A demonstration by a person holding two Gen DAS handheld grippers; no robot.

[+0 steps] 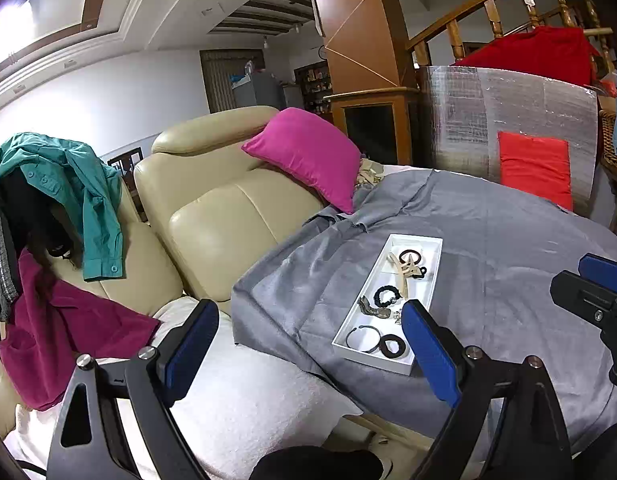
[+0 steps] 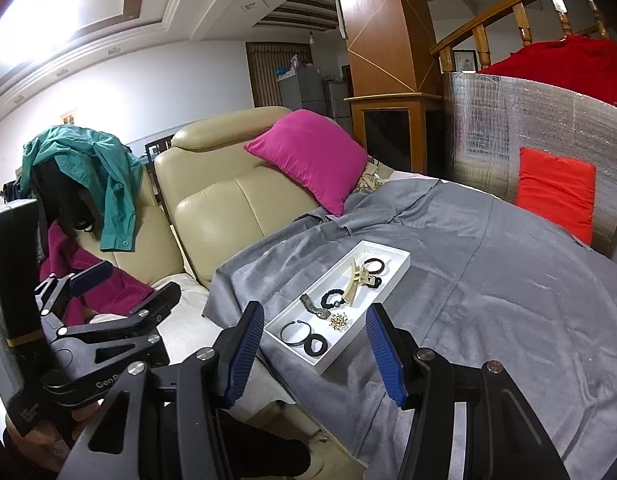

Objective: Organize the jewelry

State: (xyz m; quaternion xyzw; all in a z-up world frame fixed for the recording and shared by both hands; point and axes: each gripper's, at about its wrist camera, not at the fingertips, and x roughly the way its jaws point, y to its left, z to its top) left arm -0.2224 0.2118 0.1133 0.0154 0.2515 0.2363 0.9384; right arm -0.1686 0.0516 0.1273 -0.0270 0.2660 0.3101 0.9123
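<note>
Both my blue-padded fingers (image 2: pixel 380 344) stood wide apart, empty, held back for a clear look | jewelry sat inside long white rectangular tray (image 2: pixel 390 291) on grey cloth-covered counter (image 2: pixel 508 280) | left gripper (image 1: pixel 308 344) likewise spread, empty.

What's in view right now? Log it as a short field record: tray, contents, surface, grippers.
tray: white tray, long and shallow, lying on the grey cloth
contents: beige claw clip, black beaded bracelet, open black bangle, dark ring, small gold piece
left gripper: open, holding nothing
right gripper: open, holding nothing
background: pink pillow on the beige sofa
</note>
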